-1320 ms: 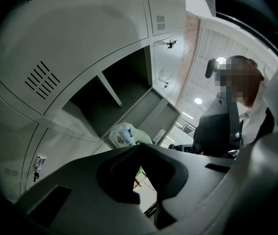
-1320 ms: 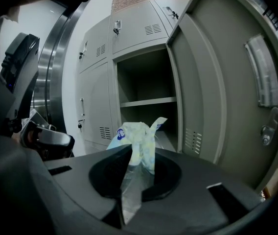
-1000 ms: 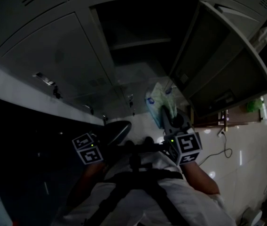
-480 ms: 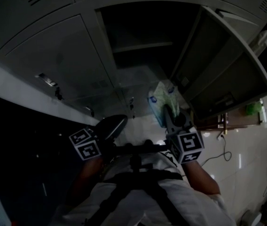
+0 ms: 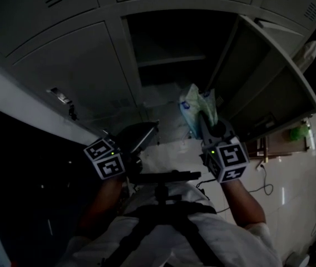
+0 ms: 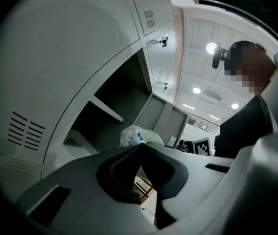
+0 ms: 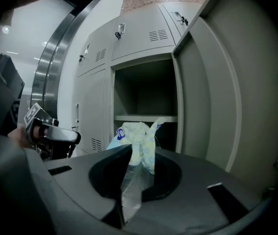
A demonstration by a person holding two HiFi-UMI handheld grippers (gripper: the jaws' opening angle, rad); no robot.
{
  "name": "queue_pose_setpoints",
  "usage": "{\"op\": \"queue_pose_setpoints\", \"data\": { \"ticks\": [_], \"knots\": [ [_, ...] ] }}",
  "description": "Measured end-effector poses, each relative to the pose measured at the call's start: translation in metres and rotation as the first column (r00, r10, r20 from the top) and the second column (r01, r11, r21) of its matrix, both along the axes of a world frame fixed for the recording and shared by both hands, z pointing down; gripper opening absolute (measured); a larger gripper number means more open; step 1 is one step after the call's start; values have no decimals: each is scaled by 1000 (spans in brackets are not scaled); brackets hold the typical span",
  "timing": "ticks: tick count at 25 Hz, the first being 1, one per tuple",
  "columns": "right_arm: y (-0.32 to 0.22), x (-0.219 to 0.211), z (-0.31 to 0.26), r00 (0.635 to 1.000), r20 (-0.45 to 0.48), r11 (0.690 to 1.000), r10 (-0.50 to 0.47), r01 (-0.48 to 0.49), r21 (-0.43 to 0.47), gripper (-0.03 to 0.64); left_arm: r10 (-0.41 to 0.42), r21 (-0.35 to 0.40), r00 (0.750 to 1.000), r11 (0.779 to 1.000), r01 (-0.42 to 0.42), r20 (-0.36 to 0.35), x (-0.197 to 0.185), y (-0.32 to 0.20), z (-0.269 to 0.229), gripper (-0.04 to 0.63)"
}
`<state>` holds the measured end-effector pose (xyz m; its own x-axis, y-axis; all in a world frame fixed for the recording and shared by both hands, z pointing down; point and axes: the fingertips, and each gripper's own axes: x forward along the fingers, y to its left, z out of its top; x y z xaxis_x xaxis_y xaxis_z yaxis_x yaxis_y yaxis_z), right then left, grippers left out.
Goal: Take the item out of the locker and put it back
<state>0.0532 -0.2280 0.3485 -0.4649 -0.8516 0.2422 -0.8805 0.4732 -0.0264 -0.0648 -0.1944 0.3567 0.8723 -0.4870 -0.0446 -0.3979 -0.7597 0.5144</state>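
The right gripper (image 5: pixel 201 114) is clamped on a thin plastic bag (image 5: pixel 194 105), with clear film trailing down between its closed jaws in the right gripper view (image 7: pixel 129 150); the bag (image 7: pixel 138 133) is pale with yellow-green patches and a blue label, its print too small to read; it hangs outside the locker (image 5: pixel 69 60), in front of the open compartment (image 5: pixel 174 43) and level with the shelf (image 7: pixel 144 118), just left of the open door (image 5: pixel 258 77); the left gripper (image 6: pixel 140 145) has its jaws pressed together with nothing between them, lower and to the left of the compartment (image 5: pixel 147 133); vent slots (image 7: pixel 157 35) mark the closed doors above.
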Motion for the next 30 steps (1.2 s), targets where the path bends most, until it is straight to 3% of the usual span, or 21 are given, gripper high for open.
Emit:
{"op": "queue_pose_setpoints", "data": {
  "ticks": [17,30],
  "knots": [
    [-52,-5,-69,1000,-22,991,-10,13,133,14,44,144,999,989,-47,27,34,-33,-58,-6],
    [-105,-20,-102,997,-77,981,2,14,195,14,27,205,999,978,-35,43,47,-60,-87,-6]
  ]
}}
